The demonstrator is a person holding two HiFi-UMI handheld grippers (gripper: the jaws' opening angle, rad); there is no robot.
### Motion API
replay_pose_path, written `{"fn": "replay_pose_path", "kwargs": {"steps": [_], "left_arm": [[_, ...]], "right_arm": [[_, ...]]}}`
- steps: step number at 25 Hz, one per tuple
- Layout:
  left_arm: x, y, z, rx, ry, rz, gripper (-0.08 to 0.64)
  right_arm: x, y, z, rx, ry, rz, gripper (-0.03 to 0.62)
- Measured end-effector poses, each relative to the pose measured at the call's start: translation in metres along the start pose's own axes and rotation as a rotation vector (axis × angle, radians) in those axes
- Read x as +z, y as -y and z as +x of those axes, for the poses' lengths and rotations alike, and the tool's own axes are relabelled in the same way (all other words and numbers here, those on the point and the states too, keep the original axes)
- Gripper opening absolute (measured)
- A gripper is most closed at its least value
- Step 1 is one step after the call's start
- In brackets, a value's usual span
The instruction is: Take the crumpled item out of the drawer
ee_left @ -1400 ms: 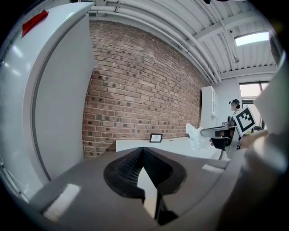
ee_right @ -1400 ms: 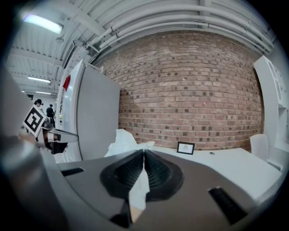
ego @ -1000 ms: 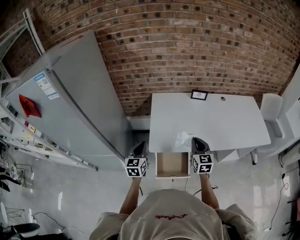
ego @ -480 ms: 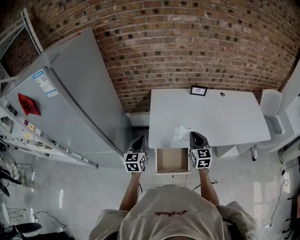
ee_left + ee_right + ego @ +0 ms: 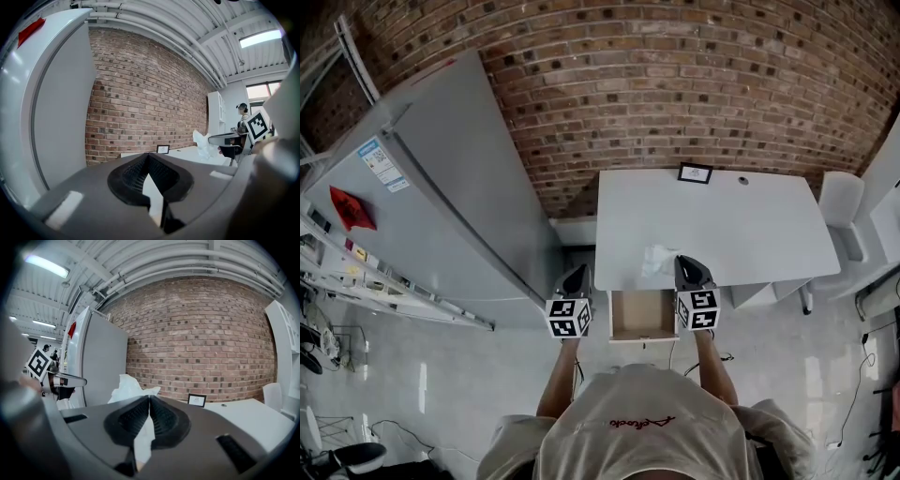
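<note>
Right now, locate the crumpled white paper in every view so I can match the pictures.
Head view: crumpled white paper over the white desk's near edge, just left of the right gripper.
Left gripper view: the paper is right of centre, above the desk.
Right gripper view: the paper is left of centre, right behind the jaw tips.
Shared landmark: the small black frame at the desk's far edge shows in all three.
</note>
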State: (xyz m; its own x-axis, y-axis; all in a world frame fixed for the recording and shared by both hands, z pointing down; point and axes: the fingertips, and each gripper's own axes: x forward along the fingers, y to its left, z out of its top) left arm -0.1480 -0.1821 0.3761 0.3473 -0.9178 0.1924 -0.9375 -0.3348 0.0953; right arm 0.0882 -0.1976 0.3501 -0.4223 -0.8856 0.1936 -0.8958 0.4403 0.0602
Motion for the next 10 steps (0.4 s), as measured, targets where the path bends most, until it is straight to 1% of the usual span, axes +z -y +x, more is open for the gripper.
{"fn": "replay_pose_path", "kwargs": {"steps": [10], "left_arm": [[0.0048,0.0020,0.0069,-0.003,0.010,0.006,0.009]], "right_arm": [[-0.0082,0.0021,0.0056,0.008,-0.019,0.002,0.015]]}}
